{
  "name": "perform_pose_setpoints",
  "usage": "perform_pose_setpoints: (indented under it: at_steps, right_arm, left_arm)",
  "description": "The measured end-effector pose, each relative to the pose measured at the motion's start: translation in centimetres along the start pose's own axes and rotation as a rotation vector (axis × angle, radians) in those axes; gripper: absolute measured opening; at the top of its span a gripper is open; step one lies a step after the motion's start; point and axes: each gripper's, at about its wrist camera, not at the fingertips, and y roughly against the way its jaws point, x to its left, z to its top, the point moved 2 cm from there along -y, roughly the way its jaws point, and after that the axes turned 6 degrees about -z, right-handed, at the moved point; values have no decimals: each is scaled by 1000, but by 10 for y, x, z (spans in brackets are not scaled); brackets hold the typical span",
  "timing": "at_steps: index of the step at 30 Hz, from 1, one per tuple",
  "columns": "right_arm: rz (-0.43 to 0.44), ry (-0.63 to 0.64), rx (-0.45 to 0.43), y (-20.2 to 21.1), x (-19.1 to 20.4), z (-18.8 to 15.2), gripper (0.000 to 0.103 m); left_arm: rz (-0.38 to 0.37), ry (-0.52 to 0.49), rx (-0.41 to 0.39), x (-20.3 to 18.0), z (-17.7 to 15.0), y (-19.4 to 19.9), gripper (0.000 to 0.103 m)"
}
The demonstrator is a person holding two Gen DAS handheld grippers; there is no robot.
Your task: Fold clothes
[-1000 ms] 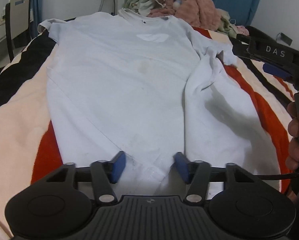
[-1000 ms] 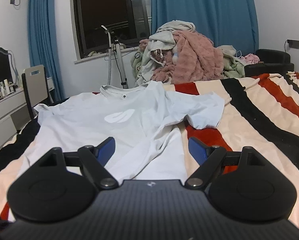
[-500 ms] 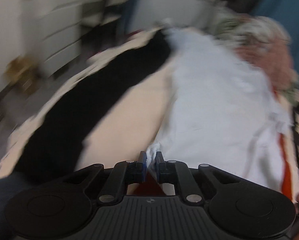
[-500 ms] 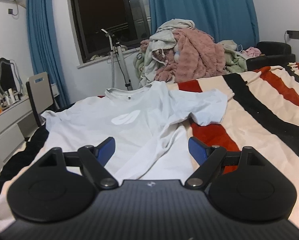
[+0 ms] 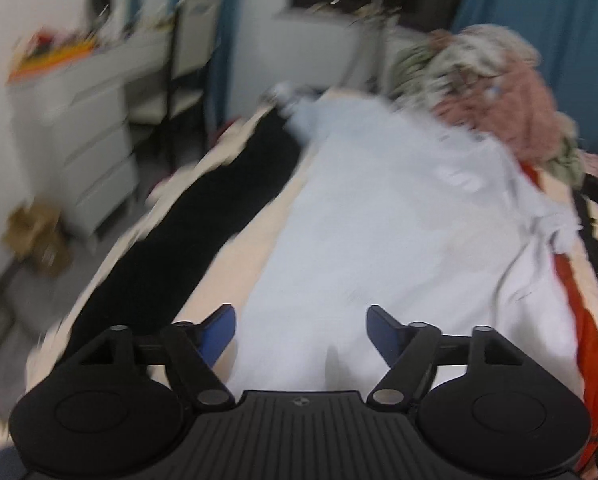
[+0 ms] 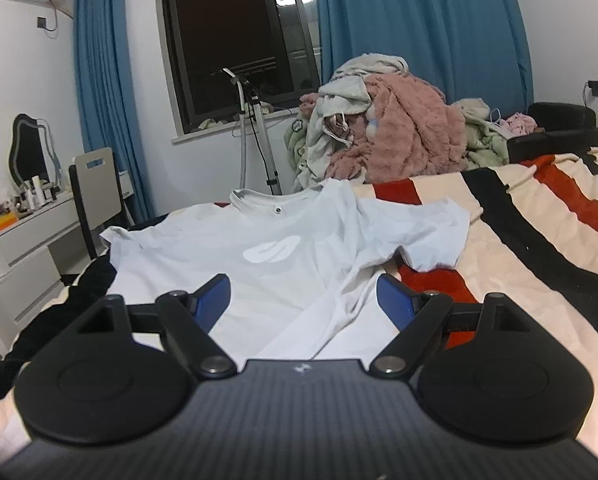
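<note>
The white T-shirt (image 6: 283, 256) lies spread on the striped bed (image 6: 539, 240), right side rumpled; the left hand-held gripper (image 5: 301, 330) has just been opening, nothing between its jaws; the right hand-held gripper (image 6: 303, 300) hovers released; smoothing seems in hand; next, pinch a sleeve to fold inward

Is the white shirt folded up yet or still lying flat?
Mostly flat. The shirt lies spread on the bed, collar and both sleeves showing; only its right side is bunched into a crease.
</note>
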Motion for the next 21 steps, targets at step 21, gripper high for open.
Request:
perform_pose_setpoints:
  at_steps: [21]
  right_arm:
    - [-37,-1,-38,-21,1,5,81]
  left_arm:
    - [-193,-132,-173,-64,11,-128,101]
